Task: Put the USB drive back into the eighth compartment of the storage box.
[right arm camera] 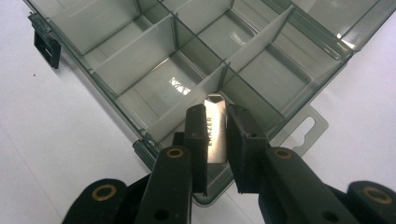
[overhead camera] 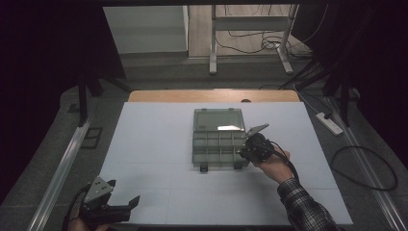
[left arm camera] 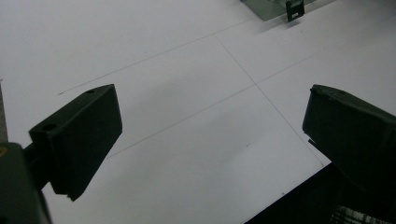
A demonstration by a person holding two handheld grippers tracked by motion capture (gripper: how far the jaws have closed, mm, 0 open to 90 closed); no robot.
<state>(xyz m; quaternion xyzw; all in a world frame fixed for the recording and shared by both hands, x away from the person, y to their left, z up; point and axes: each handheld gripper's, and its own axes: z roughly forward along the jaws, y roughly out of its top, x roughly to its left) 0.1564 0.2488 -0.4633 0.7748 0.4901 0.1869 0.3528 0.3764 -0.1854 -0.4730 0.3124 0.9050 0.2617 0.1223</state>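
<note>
A clear grey compartment box (overhead camera: 219, 139) lies in the middle of the white table sheet, its lid folded back flat. My right gripper (overhead camera: 242, 150) reaches in from the box's right side, over its front right corner. In the right gripper view my right gripper (right arm camera: 215, 114) is shut on a small pale eraser (right arm camera: 215, 135) with printed lettering, held just above a corner compartment of the box (right arm camera: 187, 60). My left gripper (overhead camera: 124, 191) rests at the table's front left, well away from the box. Its jaws stand wide open (left arm camera: 212, 116) over bare sheet.
The box's black latch (left arm camera: 294, 9) faces the front edge. A plaid sleeve (overhead camera: 303, 207) comes in at the bottom right. Off the table, a power strip (overhead camera: 329, 122) and cables lie on the floor at the right, and a metal rail (overhead camera: 62, 168) runs along the left.
</note>
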